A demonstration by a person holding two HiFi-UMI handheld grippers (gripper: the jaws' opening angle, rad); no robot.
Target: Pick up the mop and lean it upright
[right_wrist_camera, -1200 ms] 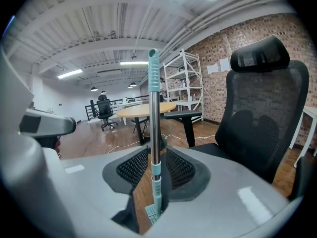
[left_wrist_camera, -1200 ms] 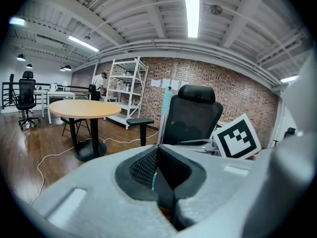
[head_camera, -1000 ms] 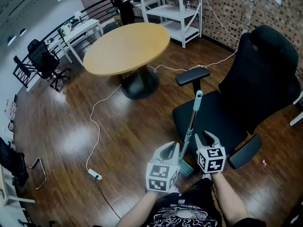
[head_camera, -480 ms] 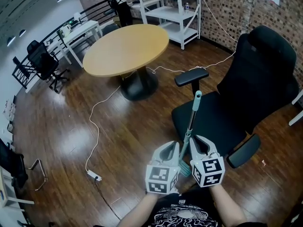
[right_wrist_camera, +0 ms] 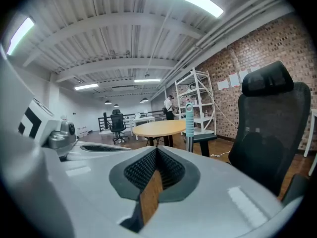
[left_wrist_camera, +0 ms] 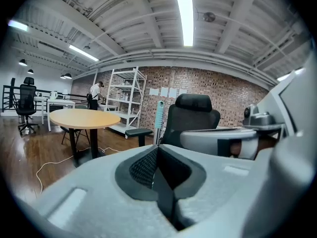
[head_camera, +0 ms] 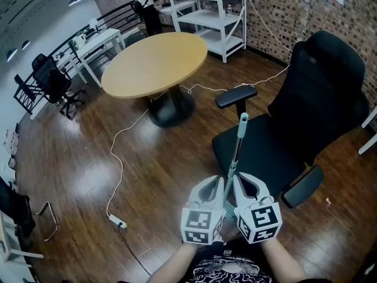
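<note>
The mop's thin metal handle [head_camera: 237,149], with a teal grip [head_camera: 244,119] at its top, rises tilted from between my two grippers toward the black office chair [head_camera: 312,99]. My left gripper [head_camera: 220,183] is shut on the handle low down; the teal grip [left_wrist_camera: 159,114] stands straight above its jaws [left_wrist_camera: 157,148]. My right gripper [head_camera: 237,179] sits close beside it. Its jaws have just been closing and now stand shut [right_wrist_camera: 156,151] with nothing between them, and the handle [right_wrist_camera: 188,125] rises just right of their tips. The cubes and grippers hide the mop head.
The chair's seat and armrest [head_camera: 235,95] are right behind the handle. A round wooden table [head_camera: 154,61] stands further back on the left. A white cable [head_camera: 121,158] runs over the wood floor to a power strip [head_camera: 118,220]. Shelving [head_camera: 215,16] lines the brick wall.
My right gripper has moved left and up against the handle, and its jaws have gone from open to shut. My left gripper has kept its hold and barely shifted.
</note>
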